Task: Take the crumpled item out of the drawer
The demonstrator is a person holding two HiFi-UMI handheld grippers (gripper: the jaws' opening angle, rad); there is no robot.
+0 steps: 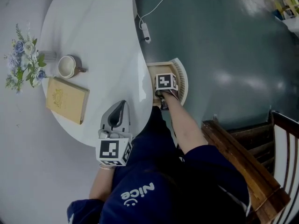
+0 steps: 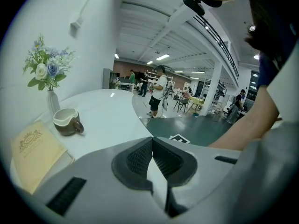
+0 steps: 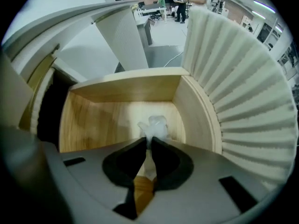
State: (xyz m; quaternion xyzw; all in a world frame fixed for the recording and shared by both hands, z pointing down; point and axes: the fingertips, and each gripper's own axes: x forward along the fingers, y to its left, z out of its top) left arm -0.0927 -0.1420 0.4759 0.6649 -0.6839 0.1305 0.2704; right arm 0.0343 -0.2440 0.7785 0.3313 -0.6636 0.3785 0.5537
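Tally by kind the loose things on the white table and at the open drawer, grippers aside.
Vase of flowers: 1
Mug: 1
Book: 1
Crumpled white item, pinched by the right gripper at the drawer: 1
Total: 4

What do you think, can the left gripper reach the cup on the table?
Probably yes. The left gripper is shut and empty over the table, with only bare surface between it and the cup; the book lies just beside the way.
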